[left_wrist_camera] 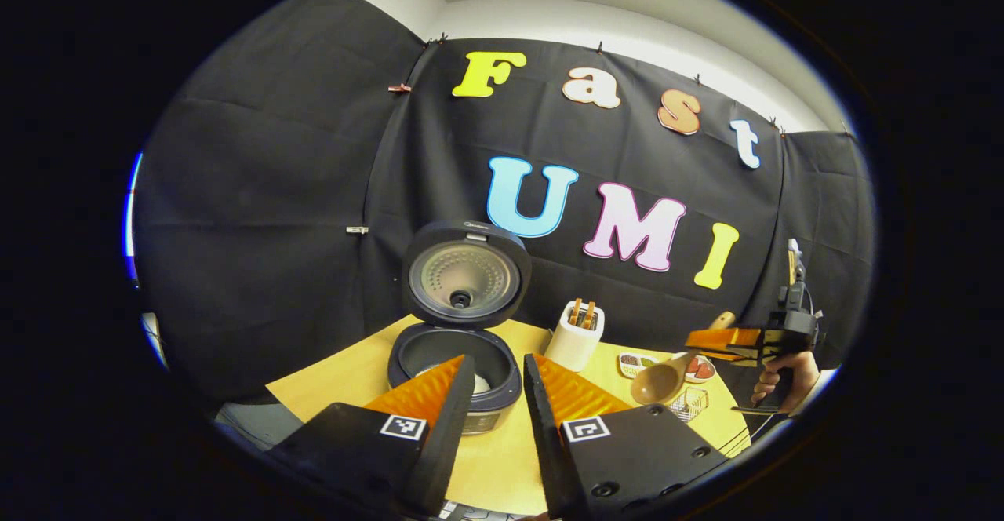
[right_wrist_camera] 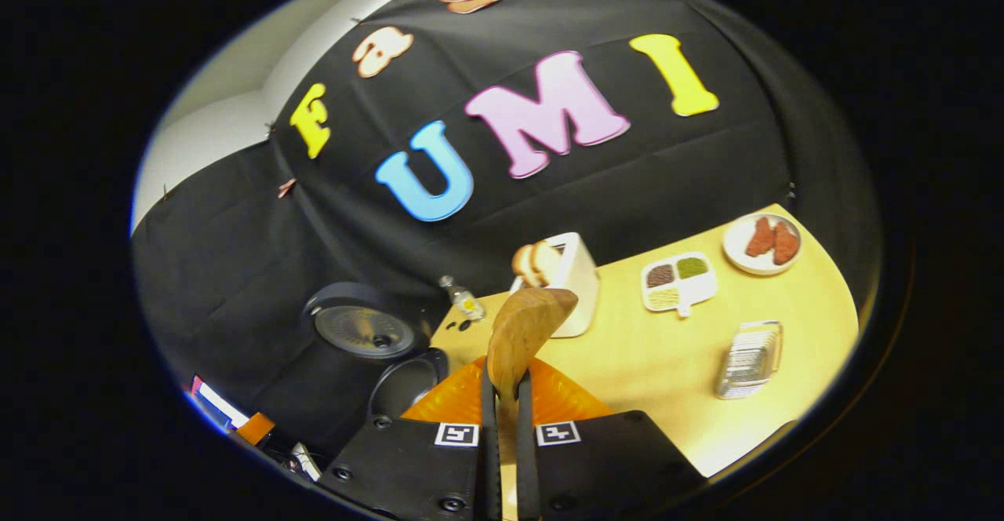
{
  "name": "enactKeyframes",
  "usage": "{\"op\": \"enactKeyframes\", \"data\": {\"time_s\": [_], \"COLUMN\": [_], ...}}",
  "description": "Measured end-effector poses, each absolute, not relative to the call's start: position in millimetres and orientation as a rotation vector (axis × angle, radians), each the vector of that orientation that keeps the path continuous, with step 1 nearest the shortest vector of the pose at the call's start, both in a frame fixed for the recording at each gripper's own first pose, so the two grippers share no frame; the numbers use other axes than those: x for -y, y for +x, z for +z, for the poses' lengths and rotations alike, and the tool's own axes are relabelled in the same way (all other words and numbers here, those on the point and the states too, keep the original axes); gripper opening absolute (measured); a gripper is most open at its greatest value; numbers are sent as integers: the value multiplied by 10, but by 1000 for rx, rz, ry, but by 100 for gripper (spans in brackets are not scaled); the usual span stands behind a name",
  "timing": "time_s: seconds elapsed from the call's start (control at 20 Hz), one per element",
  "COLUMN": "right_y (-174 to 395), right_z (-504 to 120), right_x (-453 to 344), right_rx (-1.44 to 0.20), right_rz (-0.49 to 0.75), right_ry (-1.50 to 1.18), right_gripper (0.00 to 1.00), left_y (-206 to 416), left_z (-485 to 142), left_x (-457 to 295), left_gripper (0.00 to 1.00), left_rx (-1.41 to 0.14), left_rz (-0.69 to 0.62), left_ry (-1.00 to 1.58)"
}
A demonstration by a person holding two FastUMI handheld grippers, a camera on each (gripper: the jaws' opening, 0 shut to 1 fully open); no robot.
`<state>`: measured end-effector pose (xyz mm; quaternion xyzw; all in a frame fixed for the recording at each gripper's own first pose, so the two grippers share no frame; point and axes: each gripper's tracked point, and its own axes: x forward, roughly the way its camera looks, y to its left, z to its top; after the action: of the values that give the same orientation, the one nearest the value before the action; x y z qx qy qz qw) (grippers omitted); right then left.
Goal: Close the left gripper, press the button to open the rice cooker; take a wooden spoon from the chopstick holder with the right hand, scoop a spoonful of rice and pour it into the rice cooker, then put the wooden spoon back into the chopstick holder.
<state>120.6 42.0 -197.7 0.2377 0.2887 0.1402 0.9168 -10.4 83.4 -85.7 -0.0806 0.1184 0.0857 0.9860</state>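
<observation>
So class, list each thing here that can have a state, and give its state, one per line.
Rice cooker: lid up, pot open.
Wooden spoon: clamped in the right tool, lifted off the table.
Left tool: open, holding nothing, pointed at the cooker.
Chopstick holder: upright on the table.

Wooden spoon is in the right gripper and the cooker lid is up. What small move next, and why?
Probably carry the wooden spoon down toward the rice dish and scoop. The right gripper is shut on its handle, the bowl looks empty, and the rice cooker stands open with its lid raised. Which dish holds the rice I cannot tell. The left gripper hangs open near the cooker.
</observation>
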Motion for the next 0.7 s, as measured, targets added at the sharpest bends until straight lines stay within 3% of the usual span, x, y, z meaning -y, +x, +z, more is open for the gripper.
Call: {"op": "enactKeyframes", "data": {"time_s": [0.3, 0.7], "right_y": [1434, 1659], "right_z": [-2311, -2776], "right_x": [802, 1594], "right_rx": [-613, -619], "right_rz": [177, 96], "right_ry": [502, 564], "right_gripper": [12, 12], "left_y": [-57, -9], "left_z": [-895, -898], "left_x": [-346, 138], "left_gripper": [49, 49], "left_rx": [-266, -357], "left_rz": [228, 255], "left_ry": [-133, -61]}}
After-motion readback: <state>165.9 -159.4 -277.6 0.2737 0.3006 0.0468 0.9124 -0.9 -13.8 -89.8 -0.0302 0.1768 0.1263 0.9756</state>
